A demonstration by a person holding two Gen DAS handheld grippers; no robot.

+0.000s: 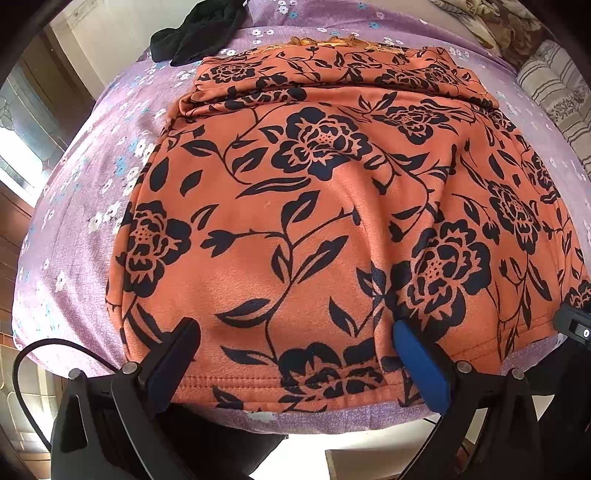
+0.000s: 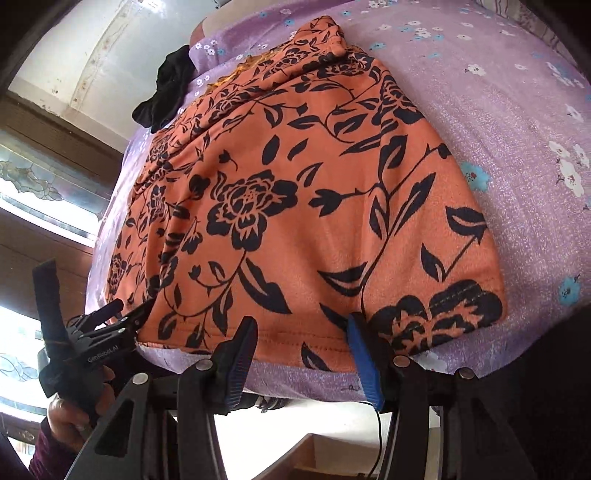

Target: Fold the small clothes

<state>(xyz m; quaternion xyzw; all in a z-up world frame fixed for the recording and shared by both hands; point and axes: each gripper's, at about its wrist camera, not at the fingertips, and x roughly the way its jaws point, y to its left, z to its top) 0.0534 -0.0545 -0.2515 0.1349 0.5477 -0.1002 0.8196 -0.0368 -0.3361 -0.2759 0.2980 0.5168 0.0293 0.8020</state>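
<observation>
We stand at the near hem of an orange floral garment [image 1: 314, 206] spread on the purple bedsheet [image 1: 74, 206], its far end already folded over. Our left gripper [image 1: 295, 339] and right gripper [image 2: 301, 328] both gape wide, holding nothing; the remaining folds lie ahead.

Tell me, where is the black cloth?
The black cloth lies at the far left edge of the purple sheet, just beyond the orange garment's far left corner, in both wrist views.
</observation>
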